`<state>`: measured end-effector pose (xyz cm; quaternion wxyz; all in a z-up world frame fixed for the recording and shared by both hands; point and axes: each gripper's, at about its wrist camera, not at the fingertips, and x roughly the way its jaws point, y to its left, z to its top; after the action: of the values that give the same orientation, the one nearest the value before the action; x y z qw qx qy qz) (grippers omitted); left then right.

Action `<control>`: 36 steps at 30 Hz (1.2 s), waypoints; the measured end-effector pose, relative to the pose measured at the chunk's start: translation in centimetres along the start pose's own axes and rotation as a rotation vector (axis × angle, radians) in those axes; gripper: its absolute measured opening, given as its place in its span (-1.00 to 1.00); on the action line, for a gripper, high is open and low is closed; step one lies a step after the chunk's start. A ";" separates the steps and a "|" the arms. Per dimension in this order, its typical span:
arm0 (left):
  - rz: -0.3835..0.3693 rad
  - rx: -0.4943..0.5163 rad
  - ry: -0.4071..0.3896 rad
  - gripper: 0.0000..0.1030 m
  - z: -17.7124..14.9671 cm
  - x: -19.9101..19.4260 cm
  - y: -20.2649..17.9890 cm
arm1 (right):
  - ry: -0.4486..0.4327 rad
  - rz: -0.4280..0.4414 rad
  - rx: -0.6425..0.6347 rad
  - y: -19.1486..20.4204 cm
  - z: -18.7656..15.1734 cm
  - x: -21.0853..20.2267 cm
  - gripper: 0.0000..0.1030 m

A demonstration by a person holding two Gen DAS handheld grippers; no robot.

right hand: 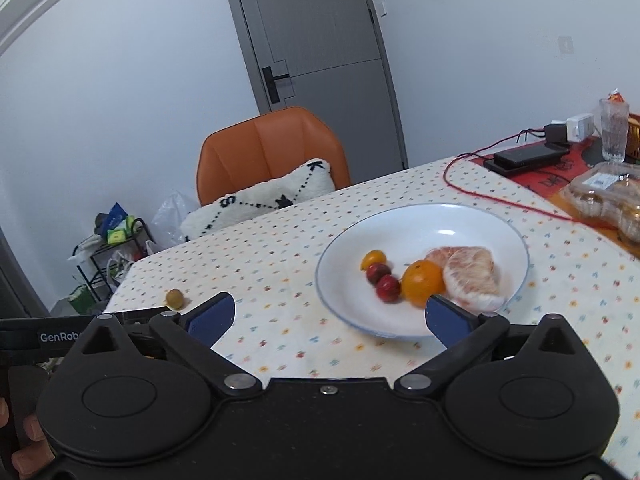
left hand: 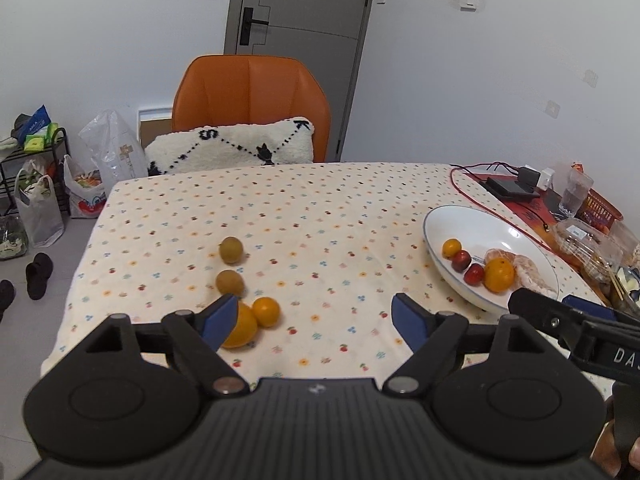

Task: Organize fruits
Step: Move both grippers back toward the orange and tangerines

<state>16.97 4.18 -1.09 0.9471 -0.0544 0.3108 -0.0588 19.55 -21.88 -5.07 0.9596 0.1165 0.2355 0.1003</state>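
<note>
Orange fruit point(left hand: 240, 328) sits behind spread left gripper's point(left hand: 316, 320) left finger.

A table under a cream cloth with small printed dots point(left hand: 320, 208) carries a white shallow ceramic plate point(left hand: 472, 224), with two olive-green round fruits point(left hand: 231, 249) and two orange round fruits point(left hand: 266, 311) well left of it.

Glossy plate point(right hand: 420, 220) on matt printed tablecloth point(left hand: 320, 208)

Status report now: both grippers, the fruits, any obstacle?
Left hand-held gripper open, empty, over the cloth. Right hand-held gripper open, empty, near the plate. Four fruits loose on the cloth; six pieces on plate. Nothing in the way.
</note>
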 end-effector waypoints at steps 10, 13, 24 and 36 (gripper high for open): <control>-0.034 -0.001 -0.020 0.60 -1.2 -2.6 3.1 | 0.003 0.066 -0.033 2.9 -1.0 -1.0 1.00; -0.014 -0.001 -0.042 0.59 -1.7 -3.2 4.2 | -0.005 0.078 -0.045 3.9 -1.3 -1.2 1.00; -0.023 -0.053 -0.052 0.35 -2.7 -3.7 8.1 | 0.022 0.140 -0.044 6.3 -2.5 -0.4 1.00; -0.021 -0.093 -0.030 0.14 -3.2 -1.5 9.9 | 0.082 0.228 -0.109 10.0 -3.3 2.4 0.60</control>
<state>14.61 13.99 -4.18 0.9474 -0.1024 0.2983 -0.0536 18.67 -11.15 -6.26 0.9365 0.0862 0.2540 0.2260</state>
